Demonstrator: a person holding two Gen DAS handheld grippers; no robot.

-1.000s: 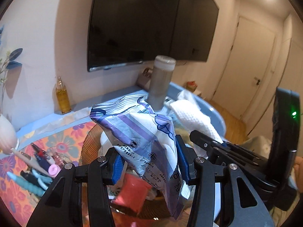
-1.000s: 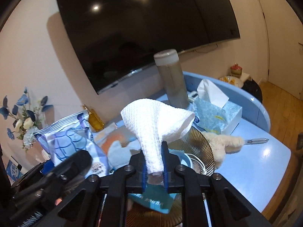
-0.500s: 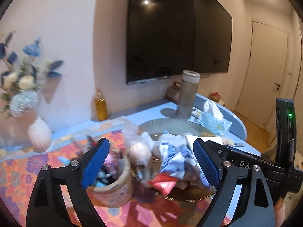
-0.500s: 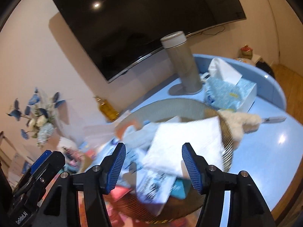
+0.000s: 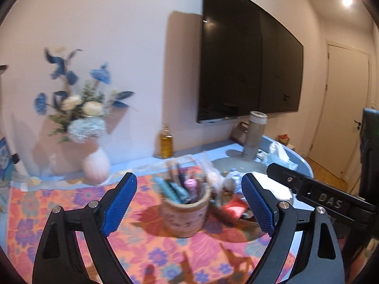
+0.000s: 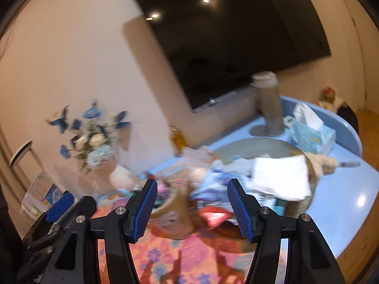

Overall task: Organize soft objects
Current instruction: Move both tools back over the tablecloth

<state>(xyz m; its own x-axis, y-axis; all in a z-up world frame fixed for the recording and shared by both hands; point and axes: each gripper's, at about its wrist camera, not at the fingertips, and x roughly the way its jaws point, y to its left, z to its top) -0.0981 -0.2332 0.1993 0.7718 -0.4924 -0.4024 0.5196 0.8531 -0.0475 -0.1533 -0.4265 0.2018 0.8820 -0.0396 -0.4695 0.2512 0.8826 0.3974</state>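
Observation:
A round woven basket on the table holds a pile of soft things: a white waffle cloth on top, a blue-and-white plastic pack, a red pouch and a beige plush toy at its far rim. The basket also shows in the left wrist view. My left gripper is open and empty, held back from the basket. My right gripper is open and empty, also held back. The right gripper's body shows in the left wrist view.
A cup of pens stands on the floral mat left of the basket. A flower vase, an oil bottle, a tall tumbler and a tissue box stand along the back. A TV hangs on the wall.
Both grippers opened and let go: the pack and the white cloth dropped into the basket. Both grippers then pulled back and swung left, so the pen cup and vase came into view.

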